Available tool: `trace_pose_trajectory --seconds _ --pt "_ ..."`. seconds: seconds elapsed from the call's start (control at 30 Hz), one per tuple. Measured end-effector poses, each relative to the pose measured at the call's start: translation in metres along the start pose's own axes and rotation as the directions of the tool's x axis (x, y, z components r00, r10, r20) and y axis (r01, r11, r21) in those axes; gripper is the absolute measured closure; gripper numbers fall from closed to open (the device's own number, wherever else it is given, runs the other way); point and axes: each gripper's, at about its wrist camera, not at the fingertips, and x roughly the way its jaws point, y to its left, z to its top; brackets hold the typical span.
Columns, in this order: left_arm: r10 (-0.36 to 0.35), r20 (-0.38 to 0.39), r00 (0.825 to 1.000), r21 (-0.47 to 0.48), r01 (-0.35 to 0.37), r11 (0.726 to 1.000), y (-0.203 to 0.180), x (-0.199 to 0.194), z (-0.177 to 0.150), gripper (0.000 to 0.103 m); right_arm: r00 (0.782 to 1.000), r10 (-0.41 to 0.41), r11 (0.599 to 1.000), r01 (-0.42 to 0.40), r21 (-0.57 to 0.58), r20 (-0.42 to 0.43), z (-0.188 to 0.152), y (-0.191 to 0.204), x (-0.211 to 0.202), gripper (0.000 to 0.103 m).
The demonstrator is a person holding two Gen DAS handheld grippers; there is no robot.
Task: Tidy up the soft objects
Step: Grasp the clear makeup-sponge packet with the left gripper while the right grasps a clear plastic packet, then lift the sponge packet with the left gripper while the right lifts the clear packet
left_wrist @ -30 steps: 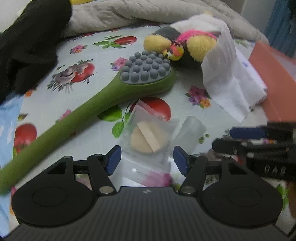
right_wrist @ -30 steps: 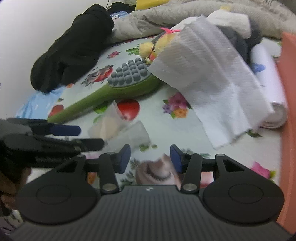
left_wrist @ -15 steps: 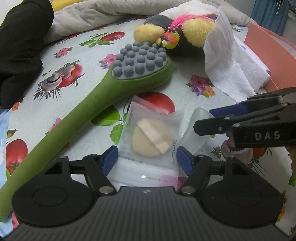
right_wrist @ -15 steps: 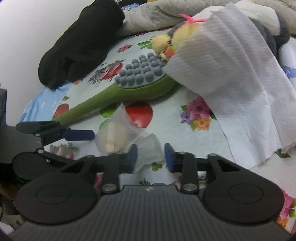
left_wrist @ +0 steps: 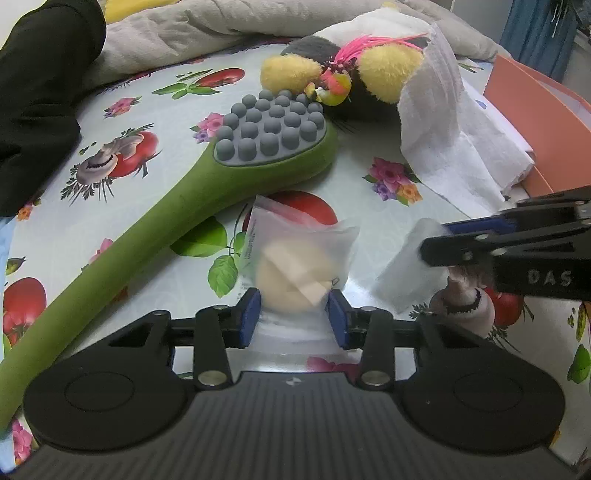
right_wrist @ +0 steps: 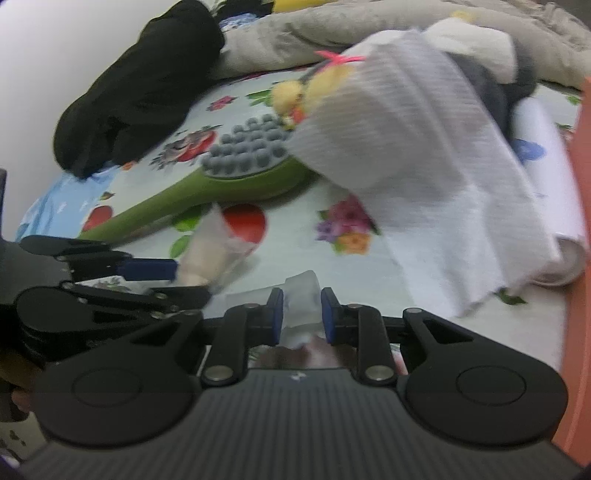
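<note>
A clear bag with a beige powder puff point(left_wrist: 295, 273) lies on the flowered tablecloth point(left_wrist: 369, 221). It sits between the blue pads of my left gripper point(left_wrist: 293, 317), whose jaws are closing and press on the bag's sides. To its right, my right gripper point(left_wrist: 436, 242) comes in from the side. In the right wrist view a small translucent white pouch point(right_wrist: 301, 291) is pinched between the pads of the right gripper point(right_wrist: 302, 314), whose jaws are closing too. The pouch point(left_wrist: 402, 273) stands tilted up off the cloth. The puff bag point(right_wrist: 207, 251) and left gripper point(right_wrist: 177, 280) show at the left there.
A green massage brush with grey knobs point(left_wrist: 184, 206) lies diagonally just behind the puff bag. Behind it are a yellow and pink plush toy point(left_wrist: 332, 74) under a white paper towel point(left_wrist: 450, 147), a grey blanket point(left_wrist: 184, 29), black clothing point(left_wrist: 37, 92) at left, an orange box point(left_wrist: 535, 122) at right.
Both grippers have narrowed: the left pads closed in on the puff bag, the right pads on the translucent pouch, whose far end now tilts up.
</note>
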Motion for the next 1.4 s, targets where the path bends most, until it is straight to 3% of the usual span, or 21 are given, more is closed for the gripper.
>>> trace_pose_trajectory --seconds 0.4,0.57,0.6,0.8,1.4 --pt "-0.015 0.006 1.0 -0.094 0.016 0.995 -0.017 -0.017 -0.003 0.074 0.999 -0.053 0.998 0.052 0.025 0.005 -0.022 -0.013 -0.029 0.078" --pt "-0.017 0.012 1.0 -0.139 0.018 0.99 -0.031 -0.031 -0.012 0.085 0.997 -0.07 0.997 0.07 0.019 0.02 -0.032 -0.009 -0.05 0.078" --pt "-0.021 0.013 1.0 -0.149 0.022 0.989 -0.034 -0.035 -0.015 0.095 0.997 -0.072 0.997 0.071 0.02 0.022 -0.034 -0.009 -0.054 0.078" --pt "-0.017 0.029 0.999 -0.188 0.022 0.982 -0.049 -0.059 -0.028 0.095 0.995 -0.096 0.995 0.096 0.019 0.032 -0.052 -0.007 -0.081 0.078" --pt "-0.057 0.119 0.991 -0.183 0.079 0.98 -0.105 -0.144 -0.054 0.095 0.98 -0.156 0.987 0.152 0.046 0.126 -0.097 0.004 -0.173 0.078"
